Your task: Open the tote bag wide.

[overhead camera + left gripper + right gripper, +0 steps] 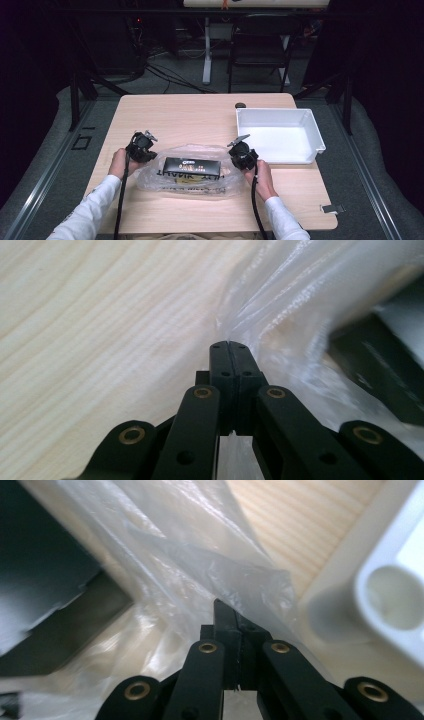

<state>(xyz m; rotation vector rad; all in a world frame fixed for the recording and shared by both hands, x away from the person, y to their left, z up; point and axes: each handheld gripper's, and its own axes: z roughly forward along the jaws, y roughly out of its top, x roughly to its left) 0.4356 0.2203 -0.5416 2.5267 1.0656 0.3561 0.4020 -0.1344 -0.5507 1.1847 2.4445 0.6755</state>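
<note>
the thin clear plastic bag (187,172) could tear or slip free if the hands pull apart too hard, since each grip looks to hold only a small pinch of film. the left gripper (141,147) and right gripper (243,154) sit low at the bag's opposite ends, jaws closed tight on its edges, forearms angled inward. the bag lies mid-table with a black box (192,166) inside, the white tray (320,137) just beside it.

white bin (312,131) on the table (200,117) just beyond the right gripper, small dark disc (240,105) at the table's far edge past that gripper, folding chair (260,47) on the floor well beyond, metal clip (332,208) at the near right corner
</note>
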